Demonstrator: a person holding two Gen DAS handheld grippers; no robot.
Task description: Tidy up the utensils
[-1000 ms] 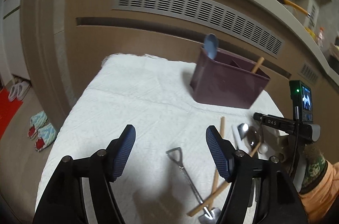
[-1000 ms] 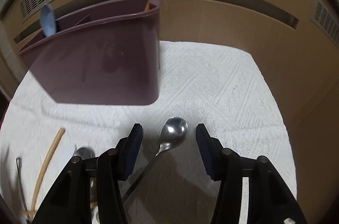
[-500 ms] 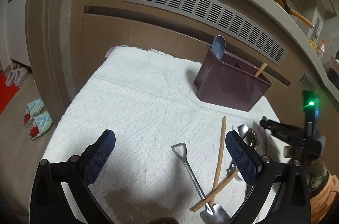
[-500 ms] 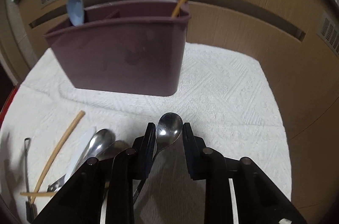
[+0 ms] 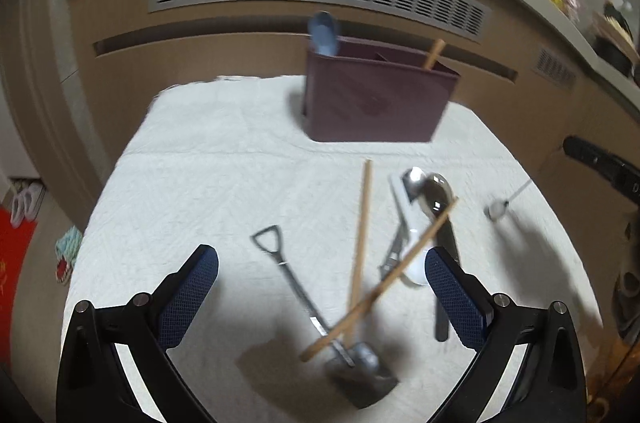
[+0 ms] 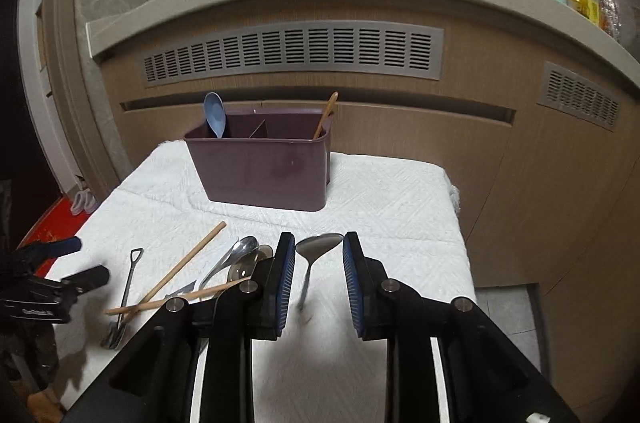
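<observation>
A maroon divided organizer (image 6: 264,171) (image 5: 376,103) stands at the back of the white cloth. A blue spoon (image 6: 215,113) leans in its left compartment and a wooden chopstick (image 6: 326,115) in its right one. My right gripper (image 6: 319,263) is raised above the cloth, shut on the bowl of a metal spoon (image 6: 320,243) whose handle hangs down. My left gripper (image 5: 320,255) is wide open over a pile: a small shovel-shaped spoon (image 5: 288,275), two crossed chopsticks (image 5: 360,235), two metal spoons (image 5: 430,191) and a white utensil (image 5: 402,219). Nothing touches its pads.
The white quilted cloth (image 6: 400,207) covers a small table whose right edge drops to the floor. A cabinet front with vent grilles (image 6: 292,51) stands close behind the organizer. Slippers (image 5: 24,199) and a red mat (image 5: 12,263) lie on the floor at left.
My right gripper closed on the metal spoon and rose with it, away from the organizer. My left gripper opened wide and shifted over the pile of loose utensils.
</observation>
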